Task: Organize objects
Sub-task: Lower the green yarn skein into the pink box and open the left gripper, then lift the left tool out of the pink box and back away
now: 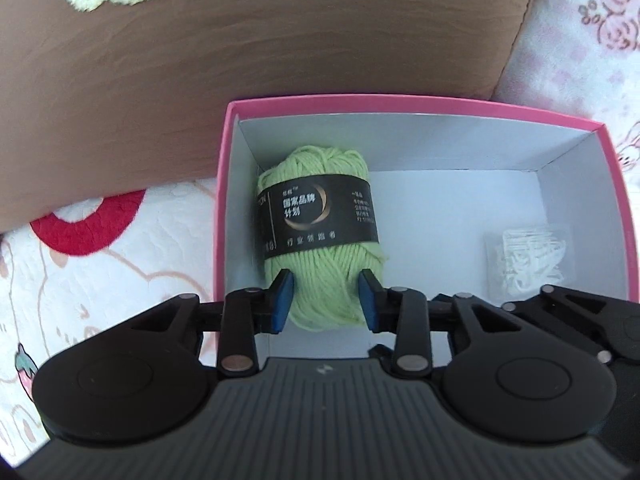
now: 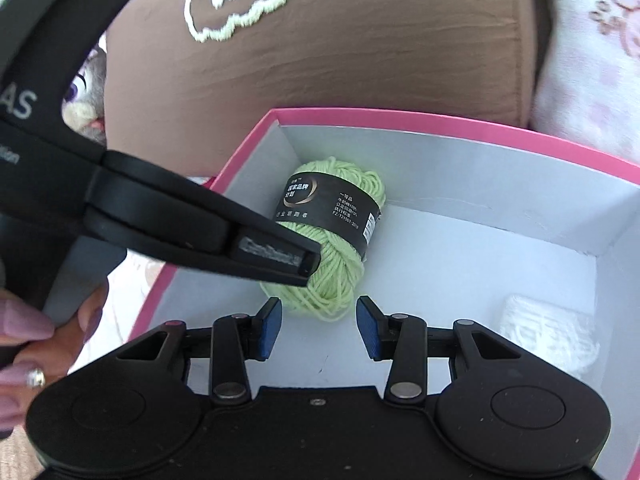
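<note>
Btw. left hand-held gripper [image 1: 326,300] pads: yarn [image 1: 320,224] (boxed)

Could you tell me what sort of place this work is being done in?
Probably a bedroom, on a bed. The pink box with the green yarn sits on a quilted cartoon-print cover, against a brown cushion; a plush toy lies beside it.

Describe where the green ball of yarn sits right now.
In both views the yarn lies inside the pink box, in its far left corner, between the left gripper fingers. A white packet lies at the box's right side.
</note>
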`<action>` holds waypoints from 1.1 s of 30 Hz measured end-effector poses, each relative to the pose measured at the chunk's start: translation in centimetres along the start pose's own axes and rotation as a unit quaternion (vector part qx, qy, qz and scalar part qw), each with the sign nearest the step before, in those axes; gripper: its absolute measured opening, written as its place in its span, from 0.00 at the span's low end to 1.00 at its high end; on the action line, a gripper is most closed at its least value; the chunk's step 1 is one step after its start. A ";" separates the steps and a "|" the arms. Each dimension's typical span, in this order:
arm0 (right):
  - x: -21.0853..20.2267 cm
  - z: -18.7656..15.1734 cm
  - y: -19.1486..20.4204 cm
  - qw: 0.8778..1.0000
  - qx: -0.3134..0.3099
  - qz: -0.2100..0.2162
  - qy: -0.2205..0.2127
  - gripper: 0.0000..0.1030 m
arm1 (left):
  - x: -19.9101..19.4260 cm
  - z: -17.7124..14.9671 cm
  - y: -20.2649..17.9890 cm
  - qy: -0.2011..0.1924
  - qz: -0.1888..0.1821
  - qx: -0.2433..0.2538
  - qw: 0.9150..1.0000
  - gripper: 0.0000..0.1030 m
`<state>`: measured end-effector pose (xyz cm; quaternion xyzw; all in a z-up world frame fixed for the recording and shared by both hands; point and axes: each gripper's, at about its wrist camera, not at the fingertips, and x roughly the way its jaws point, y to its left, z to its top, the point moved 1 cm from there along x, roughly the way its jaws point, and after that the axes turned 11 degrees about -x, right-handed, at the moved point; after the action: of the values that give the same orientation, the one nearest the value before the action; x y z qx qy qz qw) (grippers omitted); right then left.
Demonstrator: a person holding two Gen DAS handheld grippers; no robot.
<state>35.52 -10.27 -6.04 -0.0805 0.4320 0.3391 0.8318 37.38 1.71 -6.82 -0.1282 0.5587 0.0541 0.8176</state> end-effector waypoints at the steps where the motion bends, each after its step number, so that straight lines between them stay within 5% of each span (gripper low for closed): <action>1: -0.8 -0.8 0.4 1.000 -0.004 -0.002 -0.002 0.45 | -0.4 -0.3 0.1 0.004 -0.005 -0.006 1.000 0.34; 10: -5.8 -3.2 1.7 0.997 0.000 -0.072 0.018 0.46 | -5.0 -3.3 1.0 -0.011 -0.025 0.032 0.999 0.40; 33: -19.1 -7.1 5.8 0.996 -0.005 -0.082 -0.028 0.49 | -16.3 -11.3 -0.4 -0.039 -0.049 0.128 0.990 0.50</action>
<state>19.57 -18.37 5.30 -0.1100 0.3987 0.2736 0.8684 21.23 -0.79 4.50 -0.0476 0.5221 -0.0530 0.8499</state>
